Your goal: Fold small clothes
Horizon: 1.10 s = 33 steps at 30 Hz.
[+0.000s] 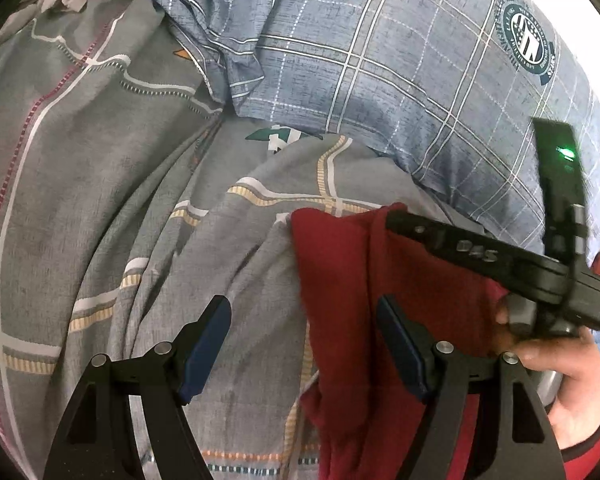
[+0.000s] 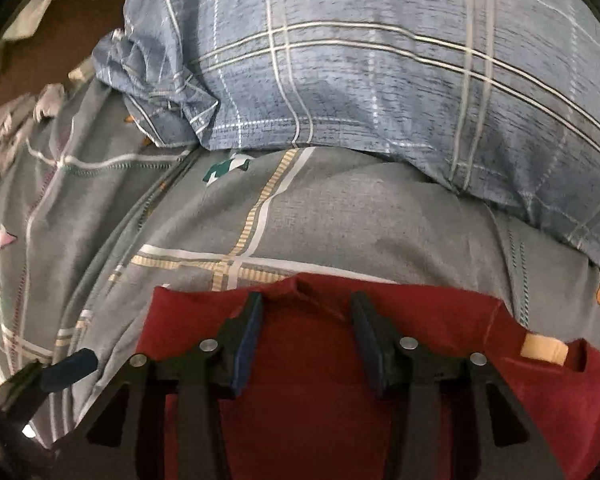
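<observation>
A dark red cloth garment (image 2: 308, 360) lies flat on the grey patterned bedsheet (image 2: 340, 216), short of the blue checked pillow (image 2: 380, 80). The right gripper (image 2: 306, 340) hovers over its far hem, jaws partly apart, likely to pinch it. The left gripper (image 1: 304, 348) waits wide open beside its left edge.
</observation>
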{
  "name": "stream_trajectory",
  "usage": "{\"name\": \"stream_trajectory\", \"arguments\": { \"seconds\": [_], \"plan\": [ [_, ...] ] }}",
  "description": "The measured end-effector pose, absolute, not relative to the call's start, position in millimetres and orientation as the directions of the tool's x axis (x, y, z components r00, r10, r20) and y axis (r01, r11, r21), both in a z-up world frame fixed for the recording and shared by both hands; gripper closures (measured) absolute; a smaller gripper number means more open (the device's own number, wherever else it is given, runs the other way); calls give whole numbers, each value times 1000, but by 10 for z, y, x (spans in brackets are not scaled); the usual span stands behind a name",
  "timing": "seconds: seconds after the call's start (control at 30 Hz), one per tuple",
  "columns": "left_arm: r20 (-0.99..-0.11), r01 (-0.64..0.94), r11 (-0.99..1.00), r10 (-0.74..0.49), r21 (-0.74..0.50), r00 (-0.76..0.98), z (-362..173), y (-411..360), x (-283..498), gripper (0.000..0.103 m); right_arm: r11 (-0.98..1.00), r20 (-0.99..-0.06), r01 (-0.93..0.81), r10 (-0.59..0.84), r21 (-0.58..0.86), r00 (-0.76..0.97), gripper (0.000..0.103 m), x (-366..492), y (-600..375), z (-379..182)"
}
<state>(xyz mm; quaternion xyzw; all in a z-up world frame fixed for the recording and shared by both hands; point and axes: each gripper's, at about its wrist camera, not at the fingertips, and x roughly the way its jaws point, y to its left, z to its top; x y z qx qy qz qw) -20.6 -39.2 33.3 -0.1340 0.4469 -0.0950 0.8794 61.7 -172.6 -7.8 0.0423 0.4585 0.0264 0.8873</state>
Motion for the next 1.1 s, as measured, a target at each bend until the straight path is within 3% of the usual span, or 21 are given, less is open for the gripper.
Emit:
{"name": "stream_trajectory", "arguments": {
  "seconds": [0.03, 0.13, 0.27, 0.47, 0.73, 0.9, 0.97, 1.03, 1.1],
  "plan": [
    [-758, 50, 943, -295, -328, 582, 337, -384, -219, 28, 992, -798, -7, 107, 128, 594, 55, 557, -1742, -43],
    [-752, 53, 928, -331, -368, 570, 350, -339, -254, 28, 975, -756, -25, 188, 222, 627, 39, 367, -1796, 11],
    [-737, 43, 886, -410, -461, 537, 349, -199, -379, 24, 977, -747, -41, 188, 211, 638, 38, 202, -1787, -92],
    [-757, 14, 884, -408, -467, 510, 169, -74, -518, 20, 974, -713, -74, 208, 214, 669, 32, 188, -1769, -165],
    [-724, 73, 871, -448, -486, 525, 217, -120, -434, 19, 918, -636, -111, 346, 380, 690, 26, 161, -1958, -217],
    [-694, 90, 842, -494, -532, 523, 161, -184, -387, 21, 915, -627, -117, 354, 387, 694, 25, 167, -1947, -219],
    [-677, 110, 826, -523, -554, 519, 137, -226, -360, 28, 910, -621, -119, 362, 397, 696, 25, 164, -1958, -221],
    [-670, 134, 807, -559, -575, 489, 88, -260, -331, 45, 903, -611, -122, 373, 412, 698, 25, 158, -1976, -225],
    [-666, 143, 810, -555, -569, 498, 73, -282, -313, 50, 900, -607, -121, 378, 420, 699, 25, 148, -1989, -224]
  ]
}}
